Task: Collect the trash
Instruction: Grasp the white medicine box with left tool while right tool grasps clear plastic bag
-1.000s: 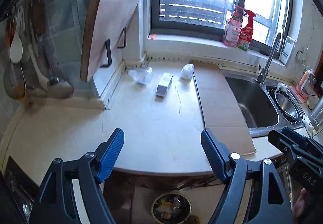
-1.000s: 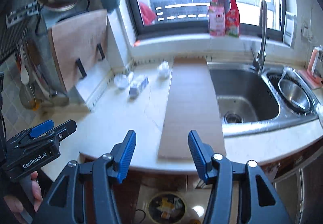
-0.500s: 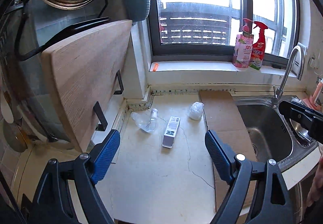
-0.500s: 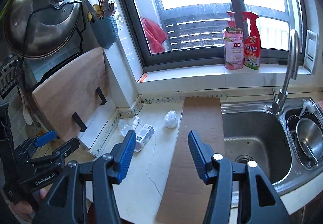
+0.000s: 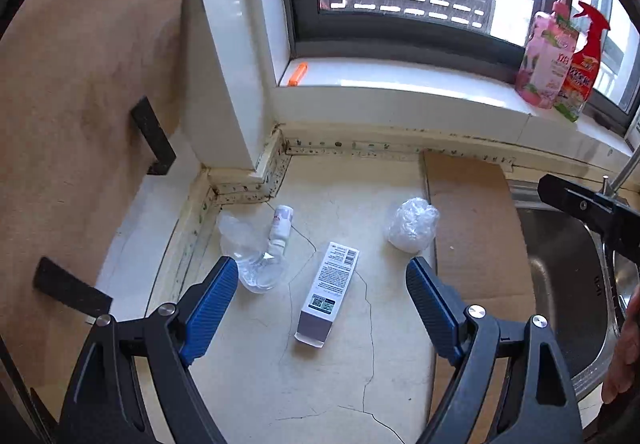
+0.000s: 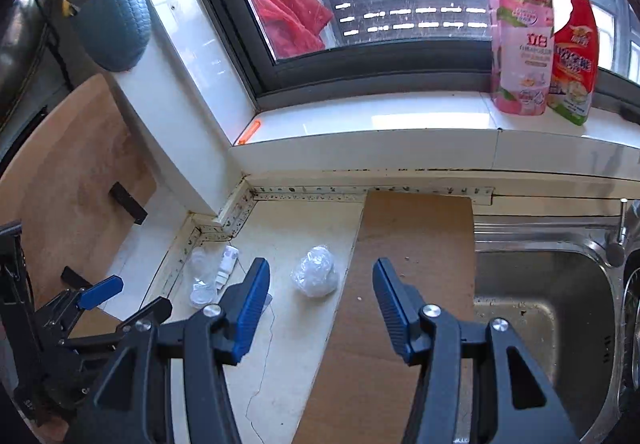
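Observation:
Three pieces of trash lie on the cream countertop (image 5: 328,376): a crushed clear plastic bottle (image 5: 256,256) near the corner, a small white carton (image 5: 329,292) lying flat, and a crumpled clear plastic wad (image 5: 411,225). My left gripper (image 5: 320,284) is open and empty, hovering with the carton between its fingers' line of sight. My right gripper (image 6: 318,288) is open and empty, just short of the plastic wad (image 6: 316,271). The bottle also shows in the right wrist view (image 6: 208,276). The left gripper shows at the left of the right wrist view (image 6: 120,300).
A brown cardboard sheet (image 6: 404,296) lies between the trash and the steel sink (image 6: 548,328). A wooden cutting board (image 5: 80,116) leans at the left. Two spray bottles (image 6: 544,40) stand on the windowsill. A blue utensil holder (image 6: 112,28) hangs on the wall.
Both grippers have moved forward over the counter toward the trash, which now looks much larger and closer. Both stay open and empty.

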`<state>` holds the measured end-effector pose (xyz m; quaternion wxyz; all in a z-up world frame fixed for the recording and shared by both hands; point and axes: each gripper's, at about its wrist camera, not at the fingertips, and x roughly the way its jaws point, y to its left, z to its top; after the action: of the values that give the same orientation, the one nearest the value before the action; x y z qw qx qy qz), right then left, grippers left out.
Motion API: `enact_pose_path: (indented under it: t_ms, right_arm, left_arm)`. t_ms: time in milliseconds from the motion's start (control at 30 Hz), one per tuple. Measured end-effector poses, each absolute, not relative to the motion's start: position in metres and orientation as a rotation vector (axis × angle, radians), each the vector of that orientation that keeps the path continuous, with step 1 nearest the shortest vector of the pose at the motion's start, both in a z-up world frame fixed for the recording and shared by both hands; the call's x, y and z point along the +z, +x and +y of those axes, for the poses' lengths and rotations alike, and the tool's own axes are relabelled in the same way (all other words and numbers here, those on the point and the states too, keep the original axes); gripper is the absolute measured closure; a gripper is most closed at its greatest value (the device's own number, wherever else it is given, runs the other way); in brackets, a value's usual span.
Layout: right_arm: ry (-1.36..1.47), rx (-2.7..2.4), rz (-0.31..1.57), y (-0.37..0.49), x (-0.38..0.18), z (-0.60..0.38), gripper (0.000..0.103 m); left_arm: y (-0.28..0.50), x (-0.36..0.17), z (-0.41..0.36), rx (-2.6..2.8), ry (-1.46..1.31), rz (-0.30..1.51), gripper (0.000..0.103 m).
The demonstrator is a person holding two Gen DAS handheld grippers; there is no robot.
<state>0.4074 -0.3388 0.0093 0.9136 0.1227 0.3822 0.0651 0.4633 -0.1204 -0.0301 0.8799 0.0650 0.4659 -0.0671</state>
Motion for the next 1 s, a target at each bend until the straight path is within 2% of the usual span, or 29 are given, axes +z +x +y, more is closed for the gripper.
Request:
enact_pose_path:
  t_ms: [267,433,600,800,900,933,1000]
  right_arm:
    - [0.261,0.198,0.9,0.468,-0.054,-0.328,0.049]
    - [0.259,0.232,0.973,0.489,-0.087,-0.317,0.049]
    - [0.242,0.246,1.009,0.501,-0.108,-0.308,0.049]
    - [0.226,0.269,1.039,0.511,-0.125,-0.297,0.063]
    - [0.224,0.282,1.045,0.512,-0.129,-0.293,0.075]
    - [0.225,0.288,1.043,0.512,-0.13,-0.292,0.078]
    - [0.221,0.298,1.028,0.51,-0.129,-0.29,0.083]
  left_arm:
    - [0.495,-0.106,-0.124,-0.114,0.139,1.121,0.022]
    - [0.502,-0.135,-0.128,-0.142,0.142,1.185,0.03]
    - [0.513,-0.15,-0.122,-0.128,0.092,1.223,0.032]
    - [0.524,-0.166,-0.115,-0.119,0.046,1.261,0.039]
    - [0.527,-0.173,-0.112,-0.128,0.003,1.281,0.054]
    - [0.528,-0.175,-0.111,-0.132,-0.014,1.289,0.063]
    - [0.529,-0.175,-0.108,-0.127,-0.04,1.289,0.067]
